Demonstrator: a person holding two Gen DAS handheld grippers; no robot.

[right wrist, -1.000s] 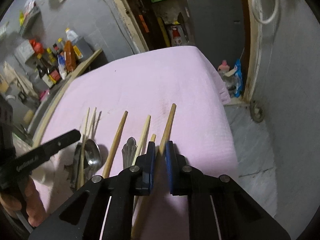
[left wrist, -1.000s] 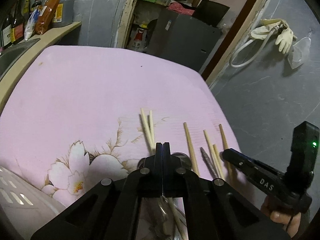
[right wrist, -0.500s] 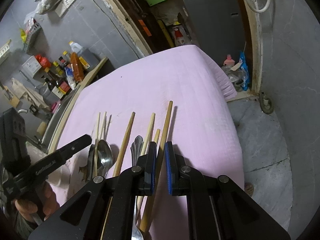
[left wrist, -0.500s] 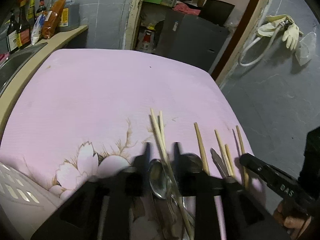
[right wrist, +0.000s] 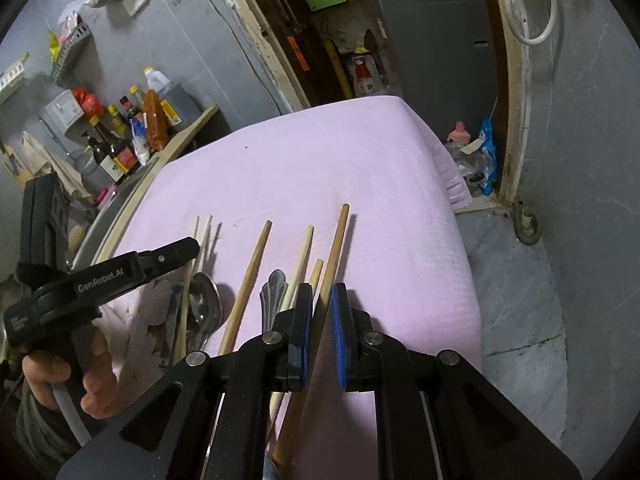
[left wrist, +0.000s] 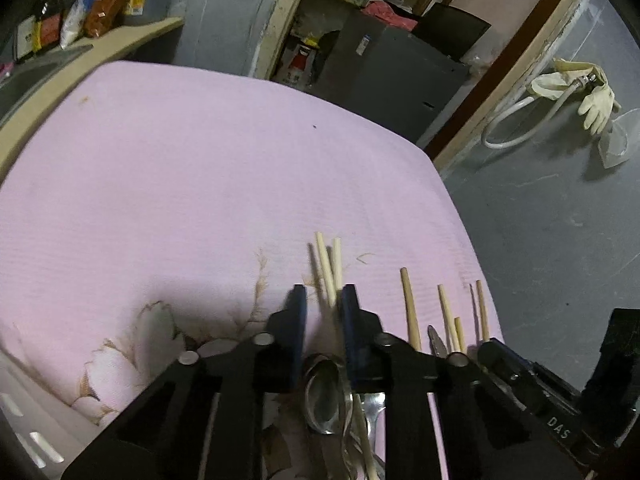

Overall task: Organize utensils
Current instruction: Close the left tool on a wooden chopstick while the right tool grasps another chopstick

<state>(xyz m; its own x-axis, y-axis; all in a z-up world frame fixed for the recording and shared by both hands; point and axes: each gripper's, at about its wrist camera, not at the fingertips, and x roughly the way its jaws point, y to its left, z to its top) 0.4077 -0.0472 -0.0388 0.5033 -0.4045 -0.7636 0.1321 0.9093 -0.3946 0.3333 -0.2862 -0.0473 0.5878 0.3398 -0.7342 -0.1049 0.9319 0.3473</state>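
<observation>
Wooden chopsticks and metal cutlery lie on a pink cloth point(left wrist: 200, 184). My left gripper point(left wrist: 322, 300) is open, its fingers either side of a pale chopstick pair point(left wrist: 328, 264) that lies over a metal spoon point(left wrist: 324, 392). In the right wrist view my right gripper point(right wrist: 320, 300) stands slightly open around a long brown chopstick point(right wrist: 336, 248), apparently without clamping it. Left of it lie a short chopstick point(right wrist: 316, 272), another chopstick point(right wrist: 302, 256), an ornate cutlery handle point(right wrist: 274, 292), a darker chopstick point(right wrist: 250, 280) and the spoon point(right wrist: 204, 304).
A white slotted basket point(left wrist: 24, 432) stands at the near left. A counter with sauce bottles point(right wrist: 132, 136) runs along the cloth's left side. The cloth's right edge point(right wrist: 460, 248) drops to a grey floor. A dark cabinet point(left wrist: 392, 68) stands behind.
My left gripper has opened from fully shut and now straddles the pale chopsticks over the spoon. My right gripper has held its place around the long chopstick, its gap slightly wider.
</observation>
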